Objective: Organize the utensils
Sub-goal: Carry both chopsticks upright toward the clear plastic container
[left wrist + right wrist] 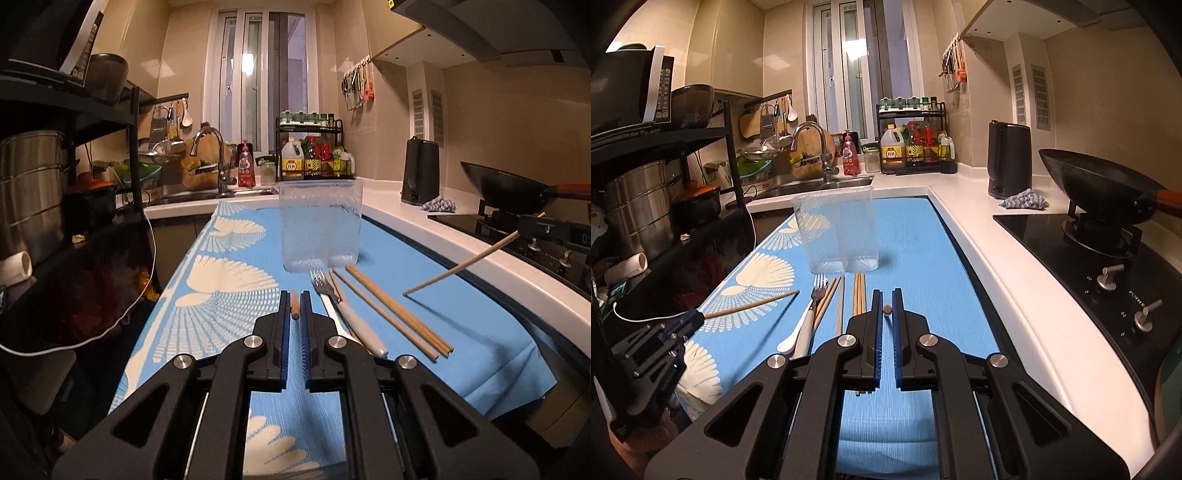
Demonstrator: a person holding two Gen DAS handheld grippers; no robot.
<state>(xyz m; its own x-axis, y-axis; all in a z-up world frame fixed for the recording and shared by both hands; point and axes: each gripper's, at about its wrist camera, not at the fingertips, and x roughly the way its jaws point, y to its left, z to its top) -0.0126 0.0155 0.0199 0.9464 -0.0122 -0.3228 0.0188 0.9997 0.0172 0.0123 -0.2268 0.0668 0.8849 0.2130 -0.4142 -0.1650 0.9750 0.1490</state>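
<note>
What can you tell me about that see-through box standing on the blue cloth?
The clear plastic container looks tall and open-topped, with a divider splitting it into two compartments. Both look empty. It stands upright on the blue patterned cloth, just beyond the tips of the fork and the loose chopsticks. Nothing else touches it.

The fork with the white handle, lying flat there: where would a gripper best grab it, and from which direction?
Probably the white handle of the fork, coming down from above with the fingers across it. It lies flat, tines toward the clear container, and chopsticks crowd its right side, so a sideways approach looks blocked.
</note>
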